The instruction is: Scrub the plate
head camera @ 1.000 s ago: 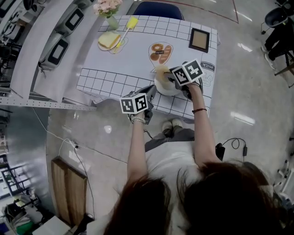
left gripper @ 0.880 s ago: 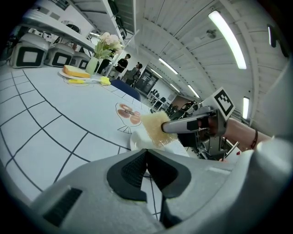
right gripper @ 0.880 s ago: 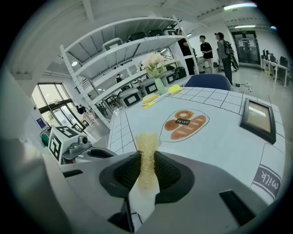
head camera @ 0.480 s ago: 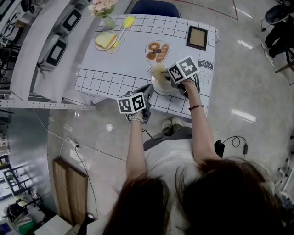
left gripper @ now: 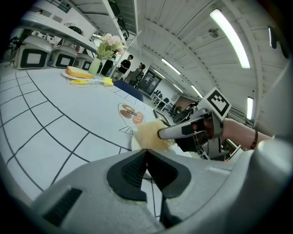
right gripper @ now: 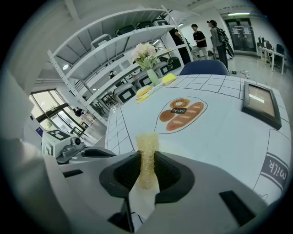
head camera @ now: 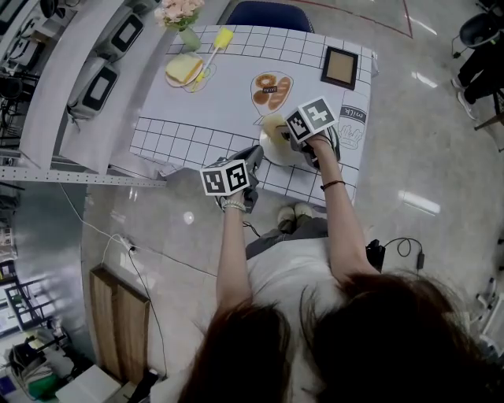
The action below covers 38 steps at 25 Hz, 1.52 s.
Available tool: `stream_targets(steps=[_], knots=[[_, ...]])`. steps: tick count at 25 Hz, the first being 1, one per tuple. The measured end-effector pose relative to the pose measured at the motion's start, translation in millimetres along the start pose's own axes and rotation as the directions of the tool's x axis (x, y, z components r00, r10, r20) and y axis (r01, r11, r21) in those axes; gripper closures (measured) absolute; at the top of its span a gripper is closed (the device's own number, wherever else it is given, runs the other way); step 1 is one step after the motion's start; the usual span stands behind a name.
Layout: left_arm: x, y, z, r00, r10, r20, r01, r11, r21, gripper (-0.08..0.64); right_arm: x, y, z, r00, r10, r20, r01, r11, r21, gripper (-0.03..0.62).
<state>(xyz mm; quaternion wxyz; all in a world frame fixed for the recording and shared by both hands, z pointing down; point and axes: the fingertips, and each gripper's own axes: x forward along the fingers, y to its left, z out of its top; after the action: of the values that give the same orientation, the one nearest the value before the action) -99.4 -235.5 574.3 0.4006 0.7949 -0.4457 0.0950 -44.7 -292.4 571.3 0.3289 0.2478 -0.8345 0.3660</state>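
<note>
A white plate (head camera: 277, 151) lies near the table's front edge. My left gripper (head camera: 253, 157) is shut on its left rim; in the left gripper view the jaws (left gripper: 146, 152) meet tightly, with the plate (left gripper: 134, 142) showing just beyond them. My right gripper (head camera: 285, 131) is shut on a yellow sponge (head camera: 272, 124) and presses it onto the plate's far part. The sponge (right gripper: 147, 142) stands squeezed between the right gripper's (right gripper: 147, 157) dark pads. From the left gripper view the sponge (left gripper: 148, 135) sits at the right gripper's (left gripper: 161, 134) tip.
A picture frame (head camera: 339, 68) lies at the far right. A printed bread picture (head camera: 272, 89) is behind the plate. Far left are a plate of bread (head camera: 186, 69), a yellow brush (head camera: 217, 46) and a flower vase (head camera: 183, 17). A shelf with appliances (head camera: 94, 79) runs along the left.
The right gripper with the sponge has shifted slightly left and farther across the plate. The left gripper has kept its hold in the same place.
</note>
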Motion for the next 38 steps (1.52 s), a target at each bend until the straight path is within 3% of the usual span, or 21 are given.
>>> stream_targets(steps=[14,38], knots=[[0.1,0.4,-1.9,1.0,0.009,-0.003,-0.009,1.0,0.0,0.549,-1.9,-1.0,2.0,1.0,-0.01,0.009,0.01,1.0,-0.005,0.514],[2.9,-8.7,-1.9,1.0,-0.014,-0.001,0.014,1.0,0.022,0.549,-27.7,-30.3,-6.7,0.993,-0.101,0.055,0.095,0.99,0.106,0.514]])
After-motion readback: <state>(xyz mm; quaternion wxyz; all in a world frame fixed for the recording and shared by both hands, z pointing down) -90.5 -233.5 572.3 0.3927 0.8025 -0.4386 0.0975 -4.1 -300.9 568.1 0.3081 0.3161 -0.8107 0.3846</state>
